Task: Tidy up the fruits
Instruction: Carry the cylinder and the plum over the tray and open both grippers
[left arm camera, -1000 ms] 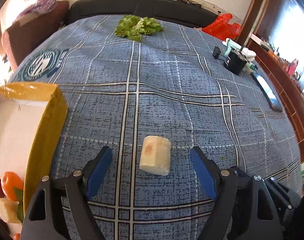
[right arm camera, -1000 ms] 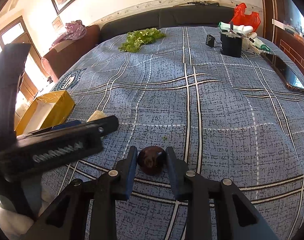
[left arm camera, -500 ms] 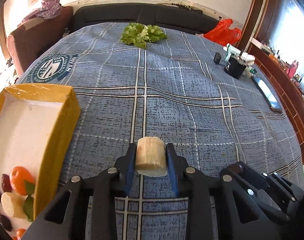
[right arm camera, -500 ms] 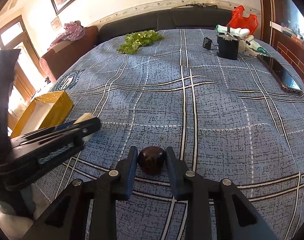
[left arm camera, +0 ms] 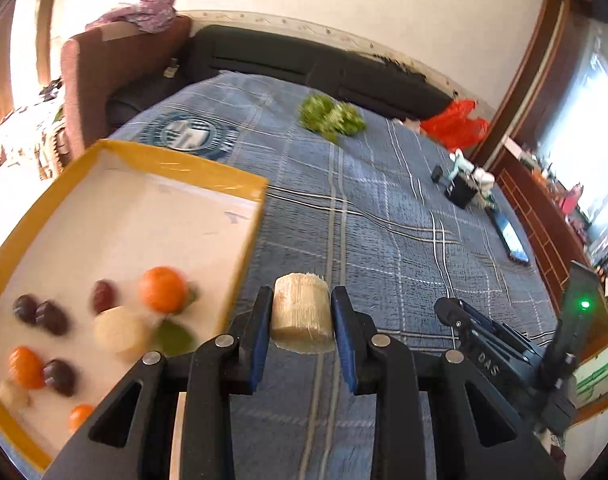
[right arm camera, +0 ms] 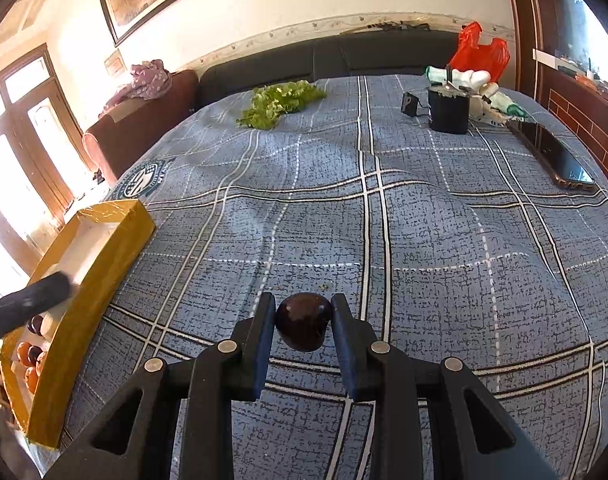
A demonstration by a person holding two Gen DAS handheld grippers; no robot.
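Pale chunk (left arm camera: 301, 312): light, stiff, fibrous; held across its flat sides by left tongs (left arm camera: 301, 338), just closed on it, low centre of frame.
Dark fruit (right arm camera: 303, 322): small, smooth, likely slippery; pinched by right tongs (right arm camera: 303, 342).
Yellow box (left arm camera: 239, 258): about three oranges, four dark fruits, two pale chunks.

Phone (right arm camera: 554, 156) and red bag (right arm camera: 480, 54) on bedspread (right arm camera: 424, 232).

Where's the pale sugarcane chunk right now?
In the left wrist view, the sugarcane chunk sits clamped in the left gripper, just right of the yellow box.
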